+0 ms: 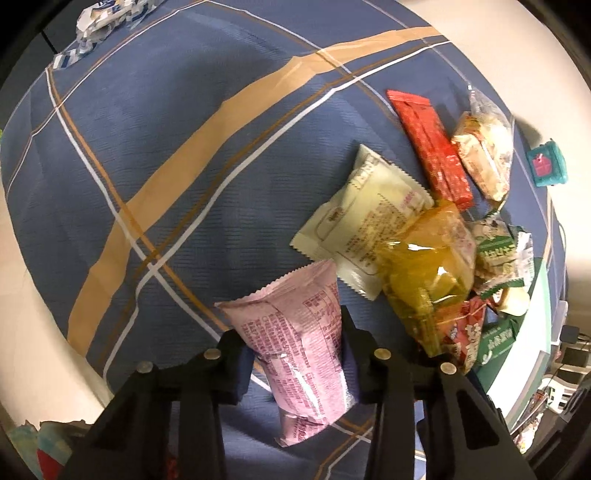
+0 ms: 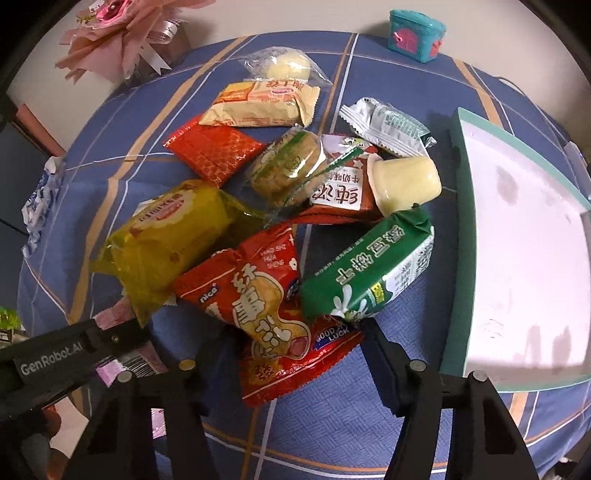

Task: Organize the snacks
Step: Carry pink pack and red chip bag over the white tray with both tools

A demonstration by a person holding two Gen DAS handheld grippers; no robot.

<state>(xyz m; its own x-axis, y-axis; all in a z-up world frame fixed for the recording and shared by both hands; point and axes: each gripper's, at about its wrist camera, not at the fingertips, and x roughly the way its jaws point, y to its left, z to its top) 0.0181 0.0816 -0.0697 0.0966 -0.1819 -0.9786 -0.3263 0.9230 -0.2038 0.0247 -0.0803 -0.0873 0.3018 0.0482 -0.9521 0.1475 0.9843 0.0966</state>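
Left wrist view shows your left gripper (image 1: 297,363) with its fingers (image 1: 236,363) closed snugly on the pink snack packet (image 1: 295,347), which hangs between them above the blue plaid cloth (image 1: 147,155) covering the table. Its printed back carries fine text too small to read.

You are early in the job, by my reading. In the right wrist view, the white tray with a teal rim (image 2: 458,236), at 3 o'clock, is bare; nothing has been sorted into it. The heap is still at centre: the yellow packet (image 2: 173,240) at 9 o'clock, the red foil square (image 2: 214,151) at 11 o'clock, the cream-and-orange biscuit packet (image 2: 258,103) at 12 o'clock, the small pudding cup (image 2: 406,184) at 2 o'clock.

Your right gripper (image 2: 291,350) has its fingers partly apart, straddling the red peanut packet (image 2: 255,295). I cannot tell whether the pads press it, so I would not count it as held.

Readable writing: "nice" and "HAO SHI HUA SHENG" on the red peanut packet, "GOOD LUCK", partly hidden, on the red foil packet (image 2: 295,369) beneath it, and "GenRobot.AI" on the left gripper's body, seen at 8 o'clock. The green packet (image 2: 369,269) at 4 o'clock bears large white Chinese characters, upside down from here.

The teal toy case (image 2: 415,35), at 1 o'clock, is no snack.
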